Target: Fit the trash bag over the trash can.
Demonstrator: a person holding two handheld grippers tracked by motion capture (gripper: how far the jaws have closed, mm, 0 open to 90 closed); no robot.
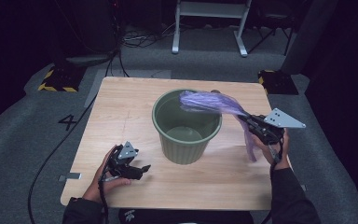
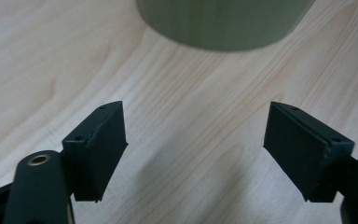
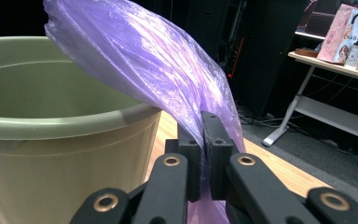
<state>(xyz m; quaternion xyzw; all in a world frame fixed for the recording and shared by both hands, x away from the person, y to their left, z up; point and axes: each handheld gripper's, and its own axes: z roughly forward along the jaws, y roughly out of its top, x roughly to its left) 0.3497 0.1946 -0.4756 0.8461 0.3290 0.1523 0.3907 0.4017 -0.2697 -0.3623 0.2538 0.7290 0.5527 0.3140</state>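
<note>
Bin [image 1: 186, 126]: green, mid-tabletop [image 1: 121, 116].
Right tool [image 3: 204, 154]: right of bin, pinching purple bag [image 3: 144, 60] draped over rim.
Left tool [image 2: 193, 149]: spread, left-front of bin.

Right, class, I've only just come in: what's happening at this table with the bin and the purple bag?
A person works at a wooden table with a gripper in each hand. The right gripper is shut on a purple plastic bag, holding it over the rim of the green bin in the middle. The left gripper is open, low over the table near the bin's base.
</note>
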